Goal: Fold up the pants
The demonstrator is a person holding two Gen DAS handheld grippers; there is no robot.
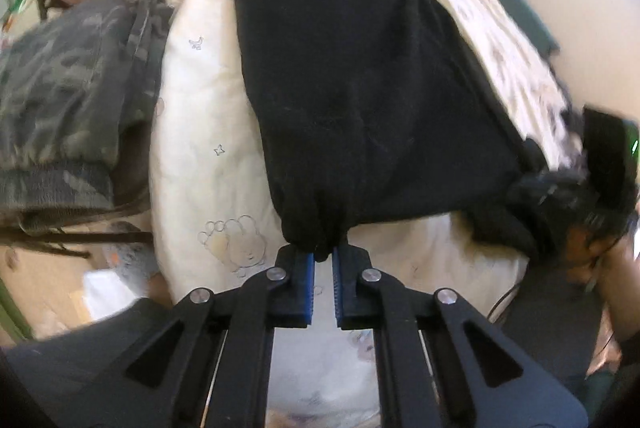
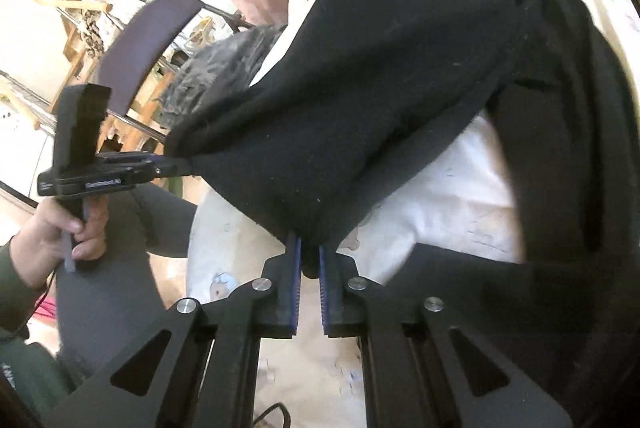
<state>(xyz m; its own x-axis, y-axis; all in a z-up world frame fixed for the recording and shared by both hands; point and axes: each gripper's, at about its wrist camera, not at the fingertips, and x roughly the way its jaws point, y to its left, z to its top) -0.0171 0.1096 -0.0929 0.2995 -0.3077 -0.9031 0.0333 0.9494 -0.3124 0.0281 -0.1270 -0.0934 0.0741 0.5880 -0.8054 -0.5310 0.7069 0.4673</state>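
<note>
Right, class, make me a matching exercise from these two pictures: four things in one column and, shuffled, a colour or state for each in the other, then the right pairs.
Things:
1. pants
2. quilt
3. left gripper
4. camouflage garment

Colours or states:
A. cream, printed with small animals
B. black, lifted by one edge
C. grey-green, lying beside the quilt
D. shut on black cloth

Pairs: 1-B, 2-A, 3-D, 4-C

Camouflage garment [image 1: 68, 99] crowds the cream bedding's [image 1: 200, 131] left edge.
</note>
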